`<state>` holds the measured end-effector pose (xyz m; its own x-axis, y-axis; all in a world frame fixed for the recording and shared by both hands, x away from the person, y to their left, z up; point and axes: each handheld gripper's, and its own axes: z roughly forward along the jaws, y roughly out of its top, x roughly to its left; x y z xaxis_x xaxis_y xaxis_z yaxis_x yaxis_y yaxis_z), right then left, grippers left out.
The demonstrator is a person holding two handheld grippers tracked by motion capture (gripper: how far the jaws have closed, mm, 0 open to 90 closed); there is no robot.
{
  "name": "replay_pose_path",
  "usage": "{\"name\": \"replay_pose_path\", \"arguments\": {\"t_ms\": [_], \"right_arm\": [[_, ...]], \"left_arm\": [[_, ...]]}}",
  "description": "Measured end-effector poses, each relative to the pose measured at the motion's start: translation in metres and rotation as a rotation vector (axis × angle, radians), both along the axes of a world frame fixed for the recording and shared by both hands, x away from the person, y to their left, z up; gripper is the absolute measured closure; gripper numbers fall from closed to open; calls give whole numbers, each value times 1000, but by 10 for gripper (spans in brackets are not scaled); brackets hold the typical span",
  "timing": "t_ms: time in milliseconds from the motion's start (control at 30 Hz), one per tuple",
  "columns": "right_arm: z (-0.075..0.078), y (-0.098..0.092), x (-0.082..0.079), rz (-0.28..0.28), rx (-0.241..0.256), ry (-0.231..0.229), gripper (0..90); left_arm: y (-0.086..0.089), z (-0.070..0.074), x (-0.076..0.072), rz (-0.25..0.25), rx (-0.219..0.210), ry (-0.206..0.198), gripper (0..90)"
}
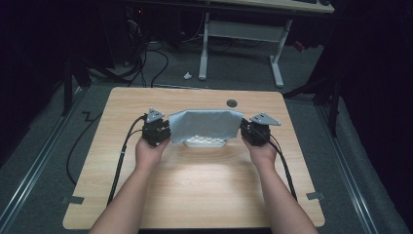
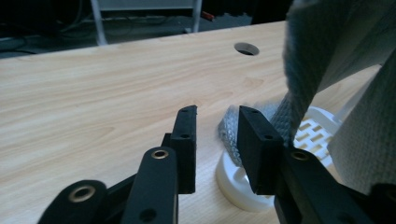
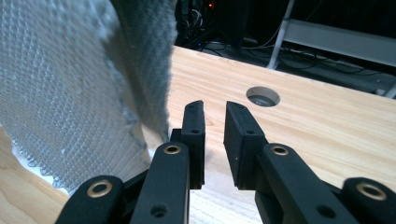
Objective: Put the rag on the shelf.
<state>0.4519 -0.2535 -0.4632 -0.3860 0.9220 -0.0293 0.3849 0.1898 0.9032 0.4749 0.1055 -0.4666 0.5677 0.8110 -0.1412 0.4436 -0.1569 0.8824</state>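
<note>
A grey waffle-weave cloth [image 1: 207, 124] hangs spread over a white slotted tray [image 1: 207, 143] at the middle of the wooden table [image 1: 195, 180]. My left gripper [image 1: 164, 128] sits at the cloth's left edge and my right gripper [image 1: 246, 129] at its right edge. In the left gripper view my left gripper [image 2: 217, 126] is open with an empty gap; the cloth [image 2: 317, 46] hangs just right of its right jaw, over the tray [image 2: 233, 179]. My right gripper [image 3: 215, 121] is open a little, nothing between its jaws, with the cloth [image 3: 60, 93] to its left.
A round cable hole [image 1: 232, 103] lies in the table just behind the cloth. Beyond the table stands a desk with white legs [image 1: 241, 34], and cables [image 1: 146, 58] lie on the carpet. Bare wood stretches in front of the tray.
</note>
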Motion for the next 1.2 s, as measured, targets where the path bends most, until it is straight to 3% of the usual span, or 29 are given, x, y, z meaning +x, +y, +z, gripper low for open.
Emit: {"name": "replay_pose_path", "arguments": {"t_ms": [367, 667, 800, 900, 1033, 1200], "right_arm": [[8, -13, 1, -29, 13, -14, 778], [9, -16, 1, -27, 21, -11, 744], [8, -15, 0, -21, 18, -6, 705], [9, -15, -2, -13, 12, 4, 669], [12, -16, -5, -7, 5, 19, 603], [21, -19, -22, 14, -8, 15, 523]], "left_arm": [[15, 11, -2, 56, -1, -44, 557], [25, 14, -3, 73, 31, -36, 475], [27, 13, -6, 89, 73, -44, 434], [32, 12, -8, 100, 103, -28, 392], [41, 10, -11, 99, 85, 1, 369], [57, 7, -26, 78, 60, 28, 356]]}}
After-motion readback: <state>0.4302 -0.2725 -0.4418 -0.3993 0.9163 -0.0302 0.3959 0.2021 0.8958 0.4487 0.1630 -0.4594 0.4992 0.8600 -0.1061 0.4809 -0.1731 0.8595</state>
